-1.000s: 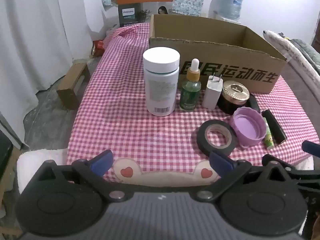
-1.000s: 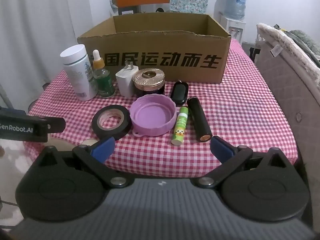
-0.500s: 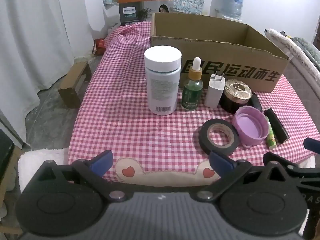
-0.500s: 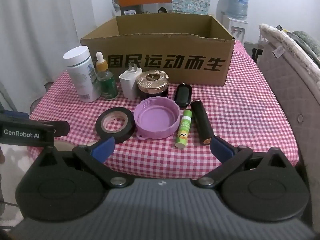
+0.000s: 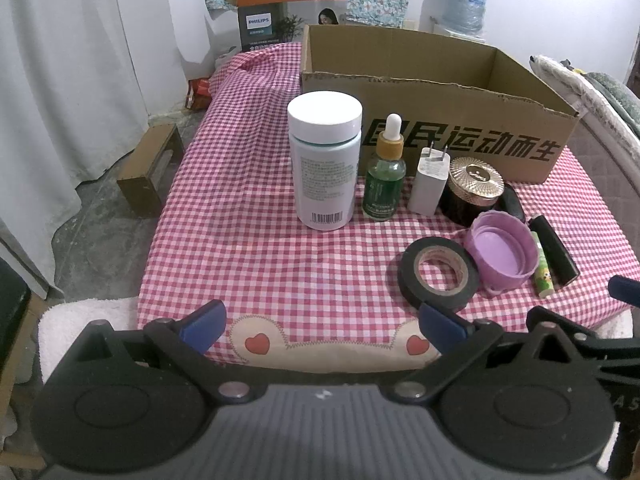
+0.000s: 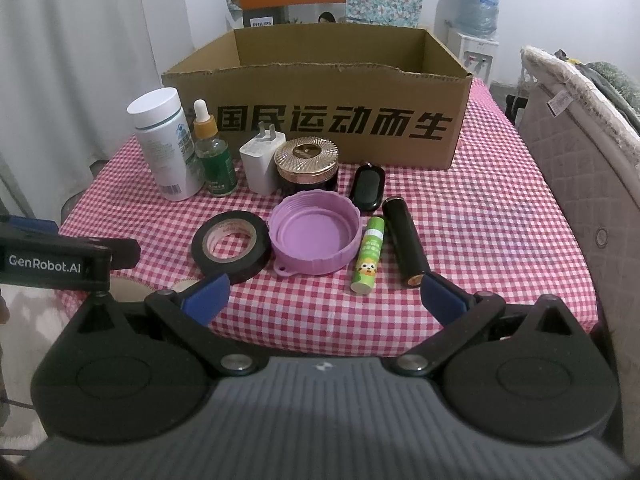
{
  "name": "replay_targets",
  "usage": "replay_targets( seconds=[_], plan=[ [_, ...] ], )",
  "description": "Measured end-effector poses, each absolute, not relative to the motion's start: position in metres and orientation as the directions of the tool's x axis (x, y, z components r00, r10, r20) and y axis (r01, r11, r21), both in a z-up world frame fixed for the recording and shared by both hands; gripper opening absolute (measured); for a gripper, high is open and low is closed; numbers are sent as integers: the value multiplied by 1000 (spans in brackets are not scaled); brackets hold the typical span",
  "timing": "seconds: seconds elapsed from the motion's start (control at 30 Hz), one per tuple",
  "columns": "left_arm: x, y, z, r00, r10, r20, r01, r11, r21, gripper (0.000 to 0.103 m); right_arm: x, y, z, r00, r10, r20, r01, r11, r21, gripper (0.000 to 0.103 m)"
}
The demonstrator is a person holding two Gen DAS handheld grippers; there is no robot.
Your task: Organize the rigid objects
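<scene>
Purple ribbed cap (image 6: pixel 314 236), hollow side up

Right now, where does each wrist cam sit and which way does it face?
Left wrist: off the table's near left corner, looking across at the white bottle and box; own open left gripper at the bottom, right gripper's tip at the right edge.
Right wrist: at the near edge, centred, facing the lid and box; own open right gripper at the bottom, left gripper at the left edge.
Shared: box, bottle, tape, lid.
</scene>
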State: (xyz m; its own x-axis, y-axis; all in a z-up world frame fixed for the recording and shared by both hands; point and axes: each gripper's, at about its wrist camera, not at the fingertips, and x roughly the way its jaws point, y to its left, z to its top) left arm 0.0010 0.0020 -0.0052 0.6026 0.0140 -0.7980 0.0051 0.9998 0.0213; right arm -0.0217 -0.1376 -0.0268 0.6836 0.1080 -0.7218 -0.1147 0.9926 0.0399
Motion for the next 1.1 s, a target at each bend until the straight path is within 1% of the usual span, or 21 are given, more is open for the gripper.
replay_targets(
  seconds=[1.1],
  plan=[
    [3, 4, -5, 594, 37, -804, -4, 999, 43, 103, -18, -135, -24, 685, 113, -720, -118, 992, 43, 102]
  ],
)
